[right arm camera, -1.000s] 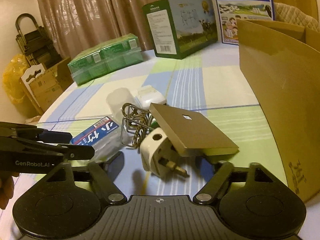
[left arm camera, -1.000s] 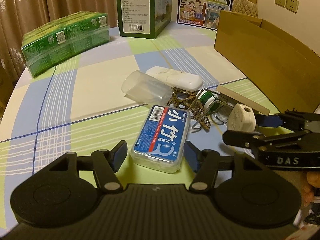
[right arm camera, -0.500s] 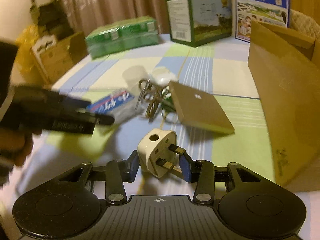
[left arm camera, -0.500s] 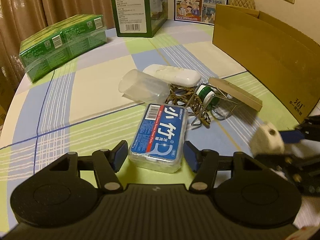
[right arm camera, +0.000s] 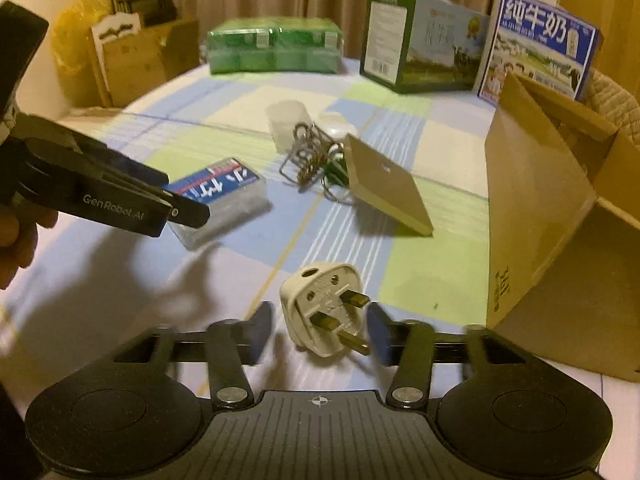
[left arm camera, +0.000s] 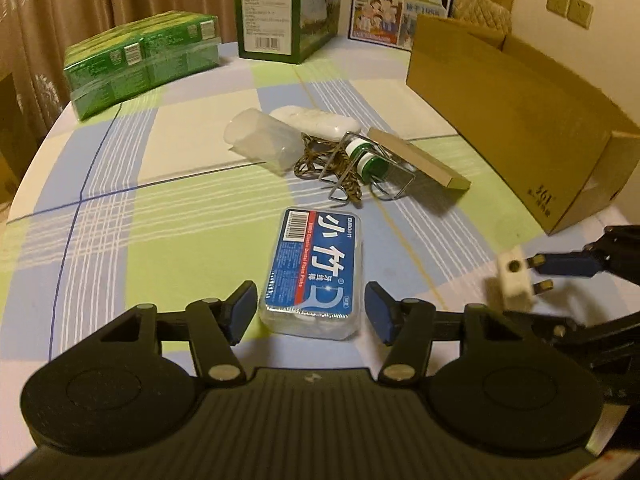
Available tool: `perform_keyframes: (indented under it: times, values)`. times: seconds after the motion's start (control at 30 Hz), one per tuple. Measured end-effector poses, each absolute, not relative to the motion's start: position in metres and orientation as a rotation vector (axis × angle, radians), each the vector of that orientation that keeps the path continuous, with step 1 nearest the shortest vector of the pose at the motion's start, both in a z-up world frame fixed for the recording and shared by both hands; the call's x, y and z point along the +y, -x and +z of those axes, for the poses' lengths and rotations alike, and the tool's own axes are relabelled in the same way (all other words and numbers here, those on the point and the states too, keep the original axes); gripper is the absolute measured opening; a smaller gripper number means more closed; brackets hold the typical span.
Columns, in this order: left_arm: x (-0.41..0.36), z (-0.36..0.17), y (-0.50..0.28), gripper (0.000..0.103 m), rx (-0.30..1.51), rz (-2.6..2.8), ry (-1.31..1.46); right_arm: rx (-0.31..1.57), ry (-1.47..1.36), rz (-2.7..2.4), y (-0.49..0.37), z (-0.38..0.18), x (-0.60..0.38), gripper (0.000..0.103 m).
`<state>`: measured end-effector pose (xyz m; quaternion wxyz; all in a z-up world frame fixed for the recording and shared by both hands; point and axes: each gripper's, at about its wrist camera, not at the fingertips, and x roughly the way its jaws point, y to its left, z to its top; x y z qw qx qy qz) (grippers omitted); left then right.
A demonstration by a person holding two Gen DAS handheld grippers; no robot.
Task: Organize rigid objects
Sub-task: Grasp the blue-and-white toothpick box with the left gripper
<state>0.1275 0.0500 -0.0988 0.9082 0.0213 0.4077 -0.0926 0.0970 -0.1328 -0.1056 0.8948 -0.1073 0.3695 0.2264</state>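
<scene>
Standing at the right side of the checked table (right arm camera: 224,128), an open cardboard box (right arm camera: 536,216) was seen, the largest thing and judged the likely destination: stiff-walled, light, best left in place. Next in size, a thin tan board (right arm camera: 386,186) was propped at a tilt on a wire rack (left arm camera: 360,176); it was judged rigid and light, best pinched across its thin edge. A flat clear case of dental floss picks (left arm camera: 316,270) was lying between the spread fingers of the left gripper (left arm camera: 311,312), untouched; its smooth plastic was judged slippery, so a hold across the long sides was advised. Smallest, a white three-pin plug adapter (right arm camera: 322,306) was lying on the cloth between the parted fingers of the right gripper (right arm camera: 320,330), with gaps visible on both sides. It was judged hard, compact and fairly light, best taken across its flat body, clear of the brass pins.
</scene>
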Motion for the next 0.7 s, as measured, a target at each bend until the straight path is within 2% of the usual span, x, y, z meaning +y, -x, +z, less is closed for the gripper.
perform_keyframes:
  times: [0.1, 0.33, 0.53, 0.67, 0.7]
  values:
    - [0.054, -0.098, -0.128, 0.059, 0.83, -0.178, -0.029, 0.724, 0.197, 0.479, -0.092, -0.104, -0.141, 0.07]
    - [0.053, -0.103, -0.132, 0.064, 0.832, -0.186, -0.056, 0.737, 0.136, 0.529, -0.103, -0.115, -0.148, 0.07]
    - [0.051, -0.106, -0.135, 0.064, 0.821, -0.192, -0.077, 0.718, 0.157, 0.613, -0.115, -0.126, -0.136, 0.069]
    - [0.049, -0.107, -0.137, 0.065, 0.818, -0.193, -0.085, 0.707, 0.199, 0.637, -0.119, -0.132, -0.128, 0.049]
    - [0.049, -0.108, -0.138, 0.066, 0.818, -0.193, -0.087, 0.706, 0.196, 0.637, -0.119, -0.132, -0.128, 0.049]
